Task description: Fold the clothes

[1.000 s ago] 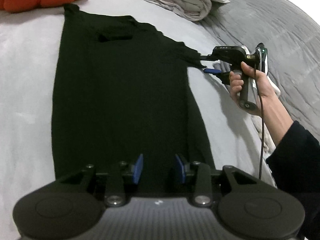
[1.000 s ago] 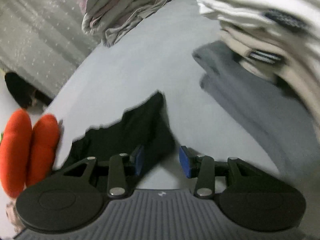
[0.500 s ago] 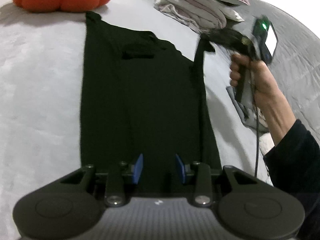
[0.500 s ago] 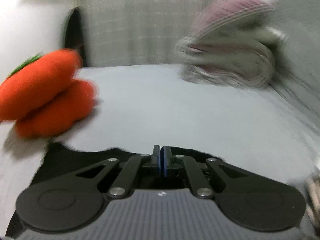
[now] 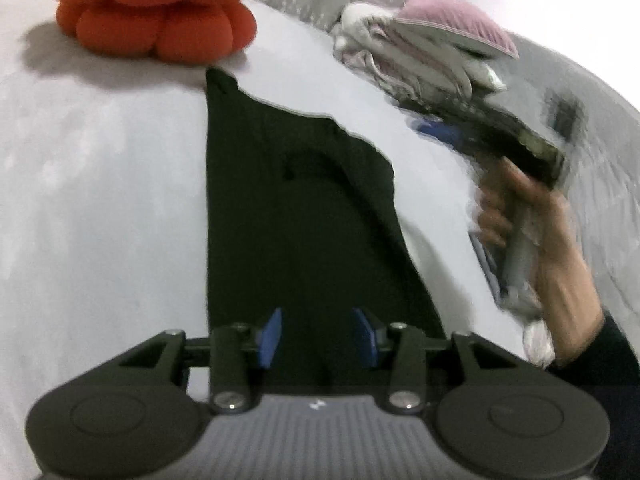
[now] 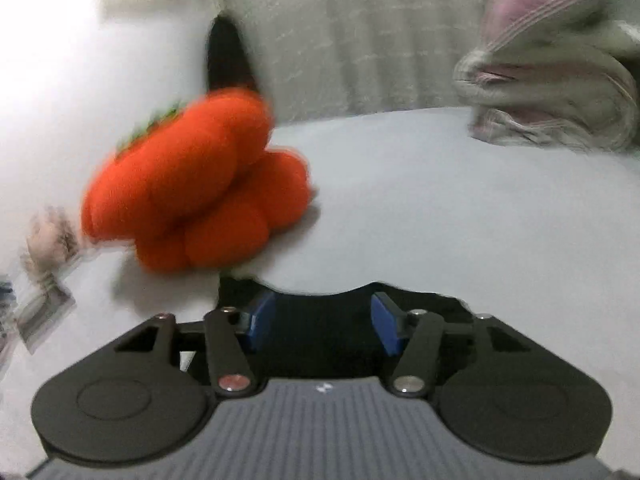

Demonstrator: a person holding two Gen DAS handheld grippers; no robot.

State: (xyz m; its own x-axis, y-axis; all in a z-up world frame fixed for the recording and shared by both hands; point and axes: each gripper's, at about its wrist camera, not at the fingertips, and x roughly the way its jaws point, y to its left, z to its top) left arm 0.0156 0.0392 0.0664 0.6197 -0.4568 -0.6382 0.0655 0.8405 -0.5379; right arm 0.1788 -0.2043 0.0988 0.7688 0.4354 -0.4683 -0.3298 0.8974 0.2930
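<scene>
A black garment (image 5: 296,216) lies flat and lengthwise on the light grey bed (image 5: 100,200), its right sleeve folded in over the body. My left gripper (image 5: 316,338) hovers over the near hem. Its jaws are opening, and the blue pads (image 5: 269,338) stand apart without pressing the cloth. My right gripper (image 5: 432,128), blurred and held by a hand (image 5: 520,220), is above the bed just right of the shoulder. In the right wrist view the right gripper (image 6: 323,322) has its jaws opening wide over the garment's edge (image 6: 320,310), with nothing gripped.
An orange plush cushion (image 5: 156,12) (image 6: 200,192) sits just beyond the garment's far end. A pile of folded pale clothes (image 5: 432,56) (image 6: 560,92) rests at the far right. A darker grey blanket (image 5: 600,168) covers the right side of the bed.
The right gripper shut on the outstretched sleeve, lifted it and swung it over the garment, then opened; the sleeve now lies folded in. The left gripper moved forward along the garment.
</scene>
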